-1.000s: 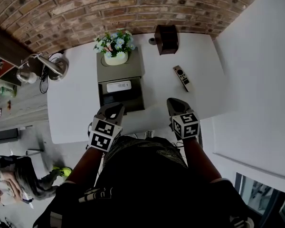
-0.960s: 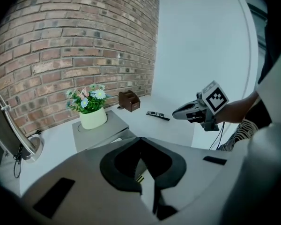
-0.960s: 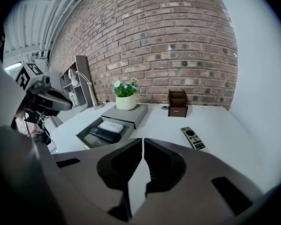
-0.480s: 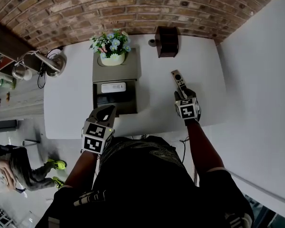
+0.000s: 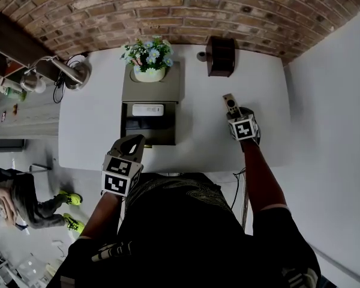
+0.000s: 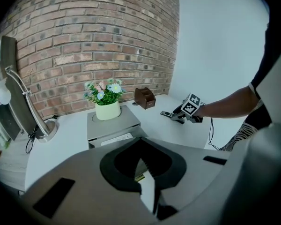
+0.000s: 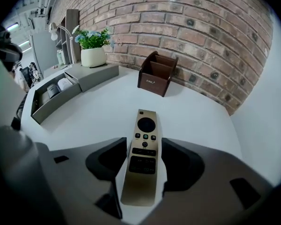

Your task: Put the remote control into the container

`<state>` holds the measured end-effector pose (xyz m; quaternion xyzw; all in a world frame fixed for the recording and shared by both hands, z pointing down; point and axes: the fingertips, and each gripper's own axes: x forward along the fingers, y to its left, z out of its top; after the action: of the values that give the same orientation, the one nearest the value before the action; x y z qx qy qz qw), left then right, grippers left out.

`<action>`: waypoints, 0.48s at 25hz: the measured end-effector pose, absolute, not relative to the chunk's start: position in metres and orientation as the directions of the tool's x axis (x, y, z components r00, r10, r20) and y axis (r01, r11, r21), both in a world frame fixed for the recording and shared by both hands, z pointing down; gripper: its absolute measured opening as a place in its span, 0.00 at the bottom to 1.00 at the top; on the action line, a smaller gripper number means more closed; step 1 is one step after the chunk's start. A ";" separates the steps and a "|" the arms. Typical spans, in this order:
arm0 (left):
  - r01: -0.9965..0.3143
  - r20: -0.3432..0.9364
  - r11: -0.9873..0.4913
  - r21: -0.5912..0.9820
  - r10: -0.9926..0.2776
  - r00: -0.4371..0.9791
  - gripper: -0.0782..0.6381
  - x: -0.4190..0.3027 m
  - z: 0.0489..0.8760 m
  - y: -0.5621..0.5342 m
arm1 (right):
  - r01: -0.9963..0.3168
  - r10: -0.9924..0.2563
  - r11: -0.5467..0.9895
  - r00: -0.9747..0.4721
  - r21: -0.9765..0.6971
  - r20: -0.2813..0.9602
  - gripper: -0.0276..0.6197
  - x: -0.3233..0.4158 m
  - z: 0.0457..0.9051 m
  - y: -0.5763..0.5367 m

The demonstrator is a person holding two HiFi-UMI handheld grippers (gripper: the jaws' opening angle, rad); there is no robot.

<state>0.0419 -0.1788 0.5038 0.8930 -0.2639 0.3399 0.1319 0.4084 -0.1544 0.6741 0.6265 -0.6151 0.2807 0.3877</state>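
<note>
Task barely started, nothing is in any container yet. The remote control (image 5: 229,102) lies flat on the white surface (image 5: 198,138), button side up, on the person's right side, pointing roughly toward the brick wall. The right tongs (image 7: 143,146) are down over it and released: the jaws have just been opening and stand wide, one on each side of the remote's lower half. The remote is between them, but the pads do not look to be pressing on it, so no grasp yet. The left tongs (image 6: 141,165) are clenched with nothing between the jaws, held near the front edge of the surface, apart from everything. Which container is meant is unclear. The brown holder (image 5: 221,57) stands near the wall, beyond the remote's far end. The grey tray (image 7: 56,106) is open and well apart to the left, with a white thing (image 5: 147,109) already inside and a flower pot (image 5: 147,72) on the block behind it. Left to do, by judgement: close on the remote, lift, carry it over, drop it in, let go.
</note>
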 end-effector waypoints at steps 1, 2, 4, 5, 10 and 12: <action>-0.565 0.676 -0.823 0.056 -0.385 0.628 0.12 0.041 0.504 -0.179 | -0.988 -0.548 0.050 0.094 0.145 0.831 0.37 0.413 0.675 -0.154; -0.569 0.676 -0.820 0.057 -0.388 0.626 0.12 0.040 0.504 -0.179 | -0.989 -0.541 0.041 0.097 0.142 0.836 0.38 0.417 0.676 -0.154; -0.577 0.674 -0.814 0.062 -0.392 0.626 0.12 0.038 0.503 -0.180 | -0.993 -0.531 0.023 0.085 0.115 0.843 0.37 0.419 0.679 -0.154; -0.583 0.673 -0.810 0.071 -0.393 0.627 0.12 0.037 0.503 -0.181 | -0.995 -0.529 0.010 0.078 0.099 0.845 0.37 0.420 0.681 -0.154; -0.601 0.667 -0.794 0.095 -0.398 0.630 0.12 0.033 0.500 -0.184 | -0.997 -0.526 -0.023 0.069 0.068 0.848 0.37 0.424 0.683 -0.152; -0.600 0.663 -0.796 0.083 -0.405 0.629 0.12 0.030 0.500 -0.186 | -0.997 -0.526 -0.021 0.077 0.078 0.847 0.37 0.424 0.681 -0.150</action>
<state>0.0299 -0.1860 0.4997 0.8900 -0.2823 0.3252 0.1497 0.4237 -0.1501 0.6810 0.6372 -0.5976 0.3231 0.3640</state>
